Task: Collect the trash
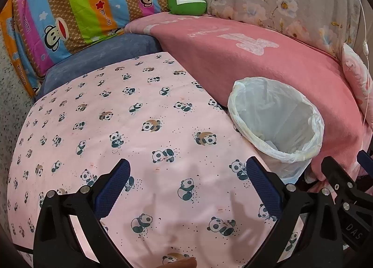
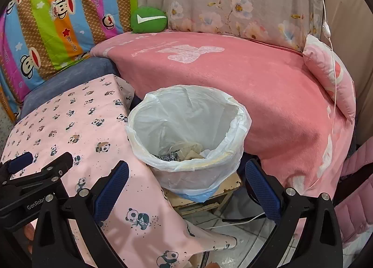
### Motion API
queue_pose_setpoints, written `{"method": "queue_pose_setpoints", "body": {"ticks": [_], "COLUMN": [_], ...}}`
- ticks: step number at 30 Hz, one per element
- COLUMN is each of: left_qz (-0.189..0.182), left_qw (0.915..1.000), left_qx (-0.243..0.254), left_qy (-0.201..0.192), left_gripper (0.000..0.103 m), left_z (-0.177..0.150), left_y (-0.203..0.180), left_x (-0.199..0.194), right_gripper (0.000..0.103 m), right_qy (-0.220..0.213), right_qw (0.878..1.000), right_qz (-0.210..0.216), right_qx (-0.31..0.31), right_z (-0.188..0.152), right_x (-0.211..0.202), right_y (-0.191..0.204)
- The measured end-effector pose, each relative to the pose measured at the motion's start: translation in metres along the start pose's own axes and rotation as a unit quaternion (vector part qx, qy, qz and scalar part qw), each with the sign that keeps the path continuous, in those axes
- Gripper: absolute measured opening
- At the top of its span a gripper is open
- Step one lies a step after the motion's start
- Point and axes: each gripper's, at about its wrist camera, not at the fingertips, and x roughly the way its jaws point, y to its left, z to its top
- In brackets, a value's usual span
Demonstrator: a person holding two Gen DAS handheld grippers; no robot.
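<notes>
Hovering over the panda-print cloth point(image 1: 130, 128), I hold my left gripper point(image 1: 187, 188) spread wide and empty; my right gripper point(image 2: 186, 188) gapes just as empty above the lined trash bin point(image 2: 144, 142). The crumpled wrappers point(image 2: 184, 151) sit at the bin's bottom, beside the pink blanket point(image 2: 256, 95). They look light, soft, crushable; I judge the thin liner rim point(image 2: 235, 128) slippery, so I'd pinch a folded edge.
</notes>
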Motion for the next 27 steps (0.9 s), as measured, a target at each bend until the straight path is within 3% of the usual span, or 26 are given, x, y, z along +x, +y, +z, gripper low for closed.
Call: {"method": "queue_pose_setpoints", "body": {"ticks": [27], "left_qz": [0.021], "left_qw": [0.9998], "left_qx": [0.002], "left_qy": [0.003], "left_gripper": [0.095], "left_z": [-0.0047], "left_y": [-0.0063], "left_x": [-0.0040], "right_gripper": [0.097], "right_qy": [0.005], "right_qw": [1.000], "right_qz": [-0.011], "right_qx": [-0.002], "right_z": [-0.0047], "right_x": [0.0023], "right_y": [-0.0046]}}
